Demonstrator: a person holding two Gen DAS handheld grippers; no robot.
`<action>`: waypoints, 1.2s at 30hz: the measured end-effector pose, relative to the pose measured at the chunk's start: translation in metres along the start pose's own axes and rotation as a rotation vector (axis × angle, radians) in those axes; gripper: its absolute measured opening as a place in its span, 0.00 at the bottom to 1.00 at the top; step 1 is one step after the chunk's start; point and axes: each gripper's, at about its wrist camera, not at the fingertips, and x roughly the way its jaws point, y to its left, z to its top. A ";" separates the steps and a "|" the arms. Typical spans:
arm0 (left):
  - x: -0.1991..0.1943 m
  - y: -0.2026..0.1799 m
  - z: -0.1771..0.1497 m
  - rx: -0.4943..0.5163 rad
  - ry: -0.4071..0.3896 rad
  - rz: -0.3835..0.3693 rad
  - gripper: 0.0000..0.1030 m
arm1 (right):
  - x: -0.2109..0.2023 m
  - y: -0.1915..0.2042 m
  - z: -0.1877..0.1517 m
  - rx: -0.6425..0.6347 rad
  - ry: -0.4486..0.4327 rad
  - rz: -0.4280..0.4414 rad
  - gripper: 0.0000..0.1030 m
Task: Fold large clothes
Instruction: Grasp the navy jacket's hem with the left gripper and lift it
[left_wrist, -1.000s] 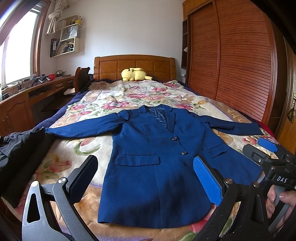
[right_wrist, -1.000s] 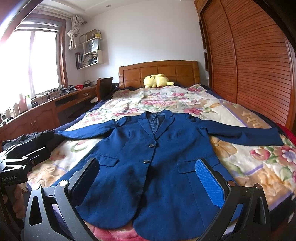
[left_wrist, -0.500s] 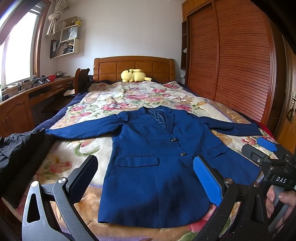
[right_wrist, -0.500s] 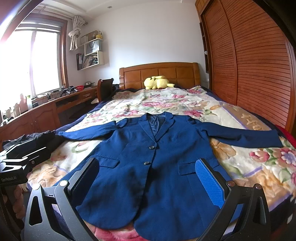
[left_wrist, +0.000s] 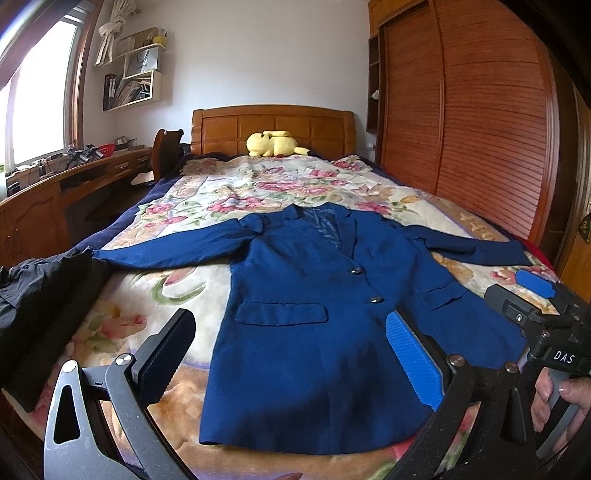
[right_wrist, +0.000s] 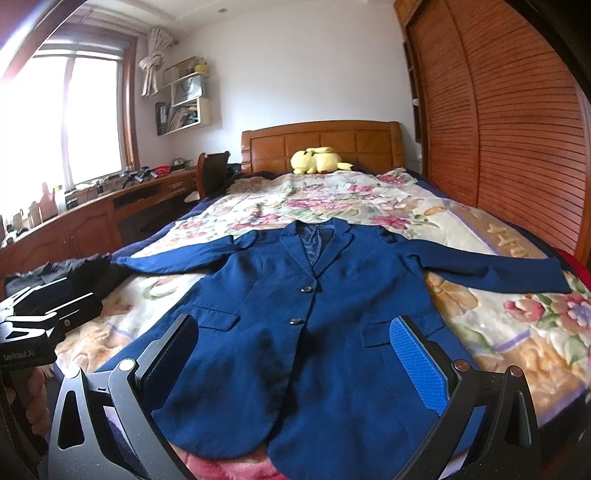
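Observation:
A navy blue suit jacket (left_wrist: 317, 314) (right_wrist: 306, 325) lies flat and face up on the floral bedspread (left_wrist: 229, 199), buttoned, with both sleeves spread out sideways. My left gripper (left_wrist: 291, 358) is open, hovering above the jacket's hem with nothing between its fingers. My right gripper (right_wrist: 295, 358) is open too, over the hem on the right side. Each wrist view shows the other gripper at its edge: the right gripper body (left_wrist: 546, 332) held by a hand (left_wrist: 565, 398), the left gripper body (right_wrist: 40, 314).
A dark garment (left_wrist: 40, 280) is heaped at the bed's left edge. A yellow plush toy (left_wrist: 275, 143) rests by the wooden headboard (left_wrist: 273, 125). A slatted wardrobe (left_wrist: 480, 122) runs along the right; a desk (left_wrist: 55, 184) and chair (left_wrist: 166, 147) stand on the left.
Both views have tilted slightly, so the jacket sits a little lower in the frames. Grippers stay open and the jacket has not moved.

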 end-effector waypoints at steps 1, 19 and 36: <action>0.002 0.003 -0.002 0.000 0.002 0.001 1.00 | 0.005 0.001 0.000 -0.004 0.003 0.006 1.00; 0.082 0.091 0.004 -0.027 0.082 0.163 1.00 | 0.138 0.025 0.049 -0.133 0.042 0.114 1.00; 0.190 0.173 0.030 -0.075 0.199 0.230 1.00 | 0.283 0.039 0.034 -0.176 0.247 0.175 1.00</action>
